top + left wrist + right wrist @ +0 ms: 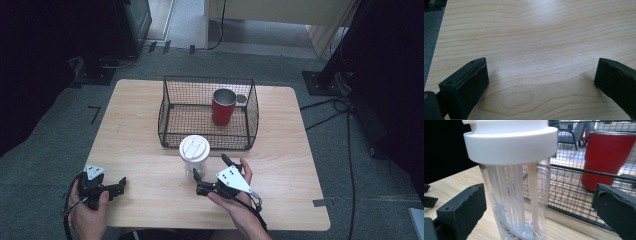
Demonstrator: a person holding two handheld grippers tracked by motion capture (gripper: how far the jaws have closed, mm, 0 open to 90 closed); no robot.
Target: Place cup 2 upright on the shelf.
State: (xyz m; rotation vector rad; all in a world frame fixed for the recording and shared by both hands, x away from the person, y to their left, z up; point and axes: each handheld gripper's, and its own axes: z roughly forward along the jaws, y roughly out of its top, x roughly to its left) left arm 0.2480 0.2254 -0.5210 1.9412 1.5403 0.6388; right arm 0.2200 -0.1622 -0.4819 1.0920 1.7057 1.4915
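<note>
1. Clear plastic bottle (194, 156) with a white lid (510, 141) stands upright on the table (280, 165), just in front of the basket (207, 112) and outside it.
2. Bottle contents, from the right gripper view: pale straight rods or straws stand inside and reach the base; no liquid level can be made out.
3. Lid is seated on the bottle. From the high view, its top carries a raised oval mark.
4. Wire basket is black, open-topped, and sits at mid-table towards the far edge.
5. Red cup (223, 107) stands upright inside the basket, towards its right rear corner. Its rim is metallic and its mouth is open. Contents cannot be told.
6. Small round metallic item (241, 98) shows just beside the cup at the basket's right wall. Whether it touches the cup cannot be told.
7. Right gripper (212, 172) is held in the right hand (234, 200), just right of the bottle base. Jaws are spread wide, one on each side of the bottle's lower body. In the right gripper view a gap shows between each jaw and the bottle wall; no contact.
8. Left gripper (121, 184) is held in the left hand (87, 212) near the table's front left corner, well apart from the bottle. Jaws are spread wide over bare wood, with nothing between them.
9. Floor is grey carpet, with cables (345, 130) to the right of the table.
</note>
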